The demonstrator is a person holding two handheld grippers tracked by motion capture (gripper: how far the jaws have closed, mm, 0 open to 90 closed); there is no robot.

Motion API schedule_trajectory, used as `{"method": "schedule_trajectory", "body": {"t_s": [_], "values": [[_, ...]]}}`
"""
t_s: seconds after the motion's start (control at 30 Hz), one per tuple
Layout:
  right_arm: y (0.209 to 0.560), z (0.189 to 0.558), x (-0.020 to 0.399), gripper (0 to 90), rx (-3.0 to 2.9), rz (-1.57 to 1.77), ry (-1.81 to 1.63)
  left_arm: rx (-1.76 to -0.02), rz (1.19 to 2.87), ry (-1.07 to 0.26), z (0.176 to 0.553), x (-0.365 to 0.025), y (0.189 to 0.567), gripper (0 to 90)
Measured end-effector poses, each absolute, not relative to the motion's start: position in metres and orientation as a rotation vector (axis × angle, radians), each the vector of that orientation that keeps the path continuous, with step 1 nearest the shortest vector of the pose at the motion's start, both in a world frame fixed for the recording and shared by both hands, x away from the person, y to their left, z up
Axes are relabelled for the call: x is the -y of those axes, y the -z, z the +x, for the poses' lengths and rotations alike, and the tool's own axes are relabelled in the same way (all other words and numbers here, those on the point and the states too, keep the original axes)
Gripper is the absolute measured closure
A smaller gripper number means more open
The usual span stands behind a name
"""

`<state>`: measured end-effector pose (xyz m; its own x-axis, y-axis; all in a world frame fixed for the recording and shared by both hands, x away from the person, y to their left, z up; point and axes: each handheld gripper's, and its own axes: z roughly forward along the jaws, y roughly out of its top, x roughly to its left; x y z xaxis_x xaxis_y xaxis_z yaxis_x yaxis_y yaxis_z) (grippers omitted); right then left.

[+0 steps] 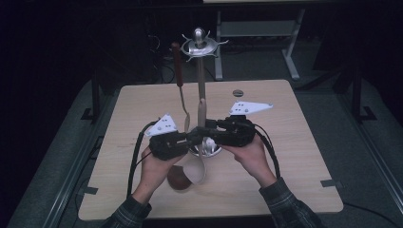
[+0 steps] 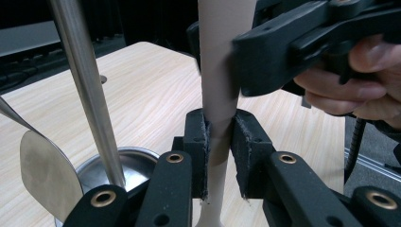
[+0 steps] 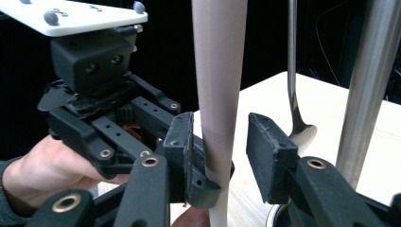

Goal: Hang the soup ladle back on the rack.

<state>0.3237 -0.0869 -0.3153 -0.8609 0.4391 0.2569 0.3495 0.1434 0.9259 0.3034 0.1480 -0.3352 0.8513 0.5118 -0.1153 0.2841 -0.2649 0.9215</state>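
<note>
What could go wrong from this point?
1. Only the left gripper clamps the beige ladle handle; the right gripper stands open around it. The grip is narrow, so the ladle could pivot or slip.
2. The ladle's bowl hangs low, close to a brown bowl-shaped item and the stand's base; a swing may knock them.
3. The metal spoon hanging beside the stand's pole could get bumped.

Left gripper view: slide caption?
Left gripper shut on beige utensil handle; right gripper close above, steel stand pole alongside.
</note>
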Motion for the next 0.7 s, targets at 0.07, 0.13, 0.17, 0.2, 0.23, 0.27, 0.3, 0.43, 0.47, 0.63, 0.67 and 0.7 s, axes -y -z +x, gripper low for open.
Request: {"method": "schedule_trajectory", "body": {"t_s": [0.07,0.13,0.17,0.2,0.23,0.27,0.3,0.43,0.47,0.63,0.67,0.7], "values": [[0.317,0.326,0.084,63.7,-2.312,0.797,-1.857,-0.596,1.866,-0.239,0.303,-0.148,0.336,76.6],[0.317,0.326,0.083,67.6,-2.309,0.793,-1.860,-0.595,1.867,-0.238,0.303,-0.147,0.336,76.6],[0.317,0.326,0.083,67.6,-2.309,0.793,-1.860,-0.595,1.867,-0.238,0.303,-0.147,0.336,76.6],[0.317,0.326,0.081,71.0,-2.315,0.791,-1.857,-0.594,1.866,-0.239,0.302,-0.147,0.336,76.6],[0.317,0.326,0.081,72.2,-2.315,0.788,-1.862,-0.594,1.866,-0.238,0.303,-0.147,0.336,76.5],[0.317,0.326,0.081,72.5,-2.311,0.783,-1.861,-0.593,1.865,-0.236,0.303,-0.147,0.337,76.5],[0.317,0.326,0.081,72.5,-2.311,0.783,-1.861,-0.593,1.865,-0.236,0.303,-0.147,0.337,76.5],[0.316,0.325,0.082,73.3,-2.305,0.779,-1.856,-0.582,1.863,-0.238,0.303,-0.147,0.337,75.4],[0.316,0.325,0.081,73.4,-2.306,0.775,-1.853,-0.579,1.865,-0.235,0.303,-0.149,0.337,74.5],[0.315,0.325,0.080,73.5,-2.302,0.756,-1.838,-0.581,1.915,-0.243,0.303,-0.160,0.335,61.3],[0.314,0.326,0.080,73.6,-2.309,0.750,-1.834,-0.580,1.931,-0.238,0.303,-0.163,0.336,61.1],[0.314,0.326,0.080,73.6,-2.310,0.738,-1.828,-0.577,1.944,-0.238,0.303,-0.167,0.336,59.6]]}}
